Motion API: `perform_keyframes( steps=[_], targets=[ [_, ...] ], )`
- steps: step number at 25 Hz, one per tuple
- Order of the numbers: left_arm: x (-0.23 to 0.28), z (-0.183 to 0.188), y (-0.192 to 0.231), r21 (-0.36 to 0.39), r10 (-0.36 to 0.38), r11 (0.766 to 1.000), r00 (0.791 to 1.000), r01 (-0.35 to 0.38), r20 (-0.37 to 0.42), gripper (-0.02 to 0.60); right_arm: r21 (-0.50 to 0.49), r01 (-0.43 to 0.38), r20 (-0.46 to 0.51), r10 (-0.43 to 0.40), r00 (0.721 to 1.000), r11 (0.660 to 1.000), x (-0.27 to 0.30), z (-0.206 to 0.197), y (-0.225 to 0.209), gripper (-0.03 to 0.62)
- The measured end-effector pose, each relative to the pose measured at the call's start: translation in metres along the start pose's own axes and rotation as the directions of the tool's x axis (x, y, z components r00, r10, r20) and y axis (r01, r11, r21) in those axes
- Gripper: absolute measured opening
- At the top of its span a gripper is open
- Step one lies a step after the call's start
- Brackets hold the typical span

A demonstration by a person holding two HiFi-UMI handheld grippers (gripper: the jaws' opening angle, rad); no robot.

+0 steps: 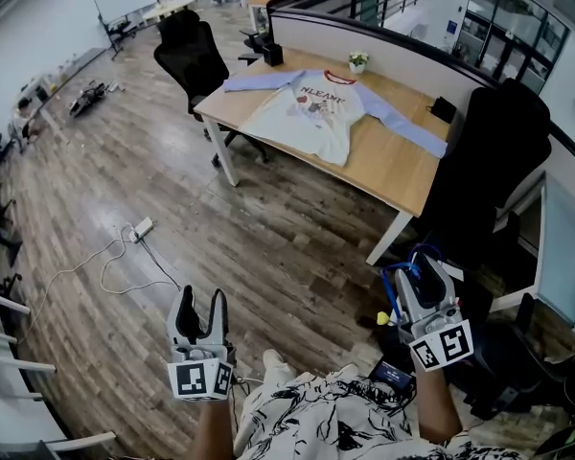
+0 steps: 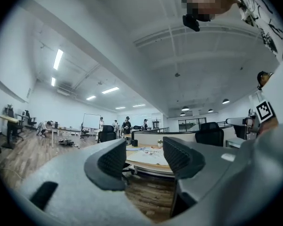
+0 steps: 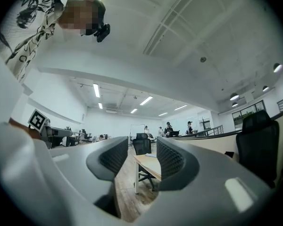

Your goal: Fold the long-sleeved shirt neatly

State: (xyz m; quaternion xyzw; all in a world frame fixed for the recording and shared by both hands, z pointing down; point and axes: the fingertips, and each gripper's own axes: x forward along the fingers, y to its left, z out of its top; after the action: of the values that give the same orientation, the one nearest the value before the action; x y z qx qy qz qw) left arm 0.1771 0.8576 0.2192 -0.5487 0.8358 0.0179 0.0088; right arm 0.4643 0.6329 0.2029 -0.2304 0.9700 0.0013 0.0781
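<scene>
Light wooden desk with white legs (image 1: 393,166) sits well apart from my tongs, across wood floor. Black office chair (image 1: 192,56) at desk's left end, second black chair (image 1: 494,161) at right end. White long-sleeved shirt with pale blue sleeves (image 1: 311,108) lies flat on desk, front up, sleeves spread sideways. My left gripper (image 2: 144,159): jaws apart, nothing between. My right gripper (image 3: 137,158): same deal, released and empty. Small white plant pot (image 1: 357,62) at desk's back edge, just behind shirt.
</scene>
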Motion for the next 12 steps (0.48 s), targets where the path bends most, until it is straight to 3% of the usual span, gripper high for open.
perform_keyframes(
  steps=[6,8,12],
  targets=[
    [0.004,-0.008,0.018,-0.024,0.052,0.998,0.998,-0.052,-0.025,0.44,0.041,0.004,0.013,-0.004,1.0,0.999,0.007,-0.001,-0.002,0.39],
    [0.006,-0.012,0.024,-0.057,0.053,0.997,0.997,-0.056,-0.047,0.473,0.067,-0.015,0.008,0.014,1.0,0.998,0.011,-0.001,0.003,0.428],
    [0.012,-0.016,0.036,-0.051,0.048,0.997,0.997,-0.052,-0.062,0.491,0.057,-0.015,-0.003,0.015,1.0,0.998,0.023,-0.001,0.014,0.434]
  ],
)
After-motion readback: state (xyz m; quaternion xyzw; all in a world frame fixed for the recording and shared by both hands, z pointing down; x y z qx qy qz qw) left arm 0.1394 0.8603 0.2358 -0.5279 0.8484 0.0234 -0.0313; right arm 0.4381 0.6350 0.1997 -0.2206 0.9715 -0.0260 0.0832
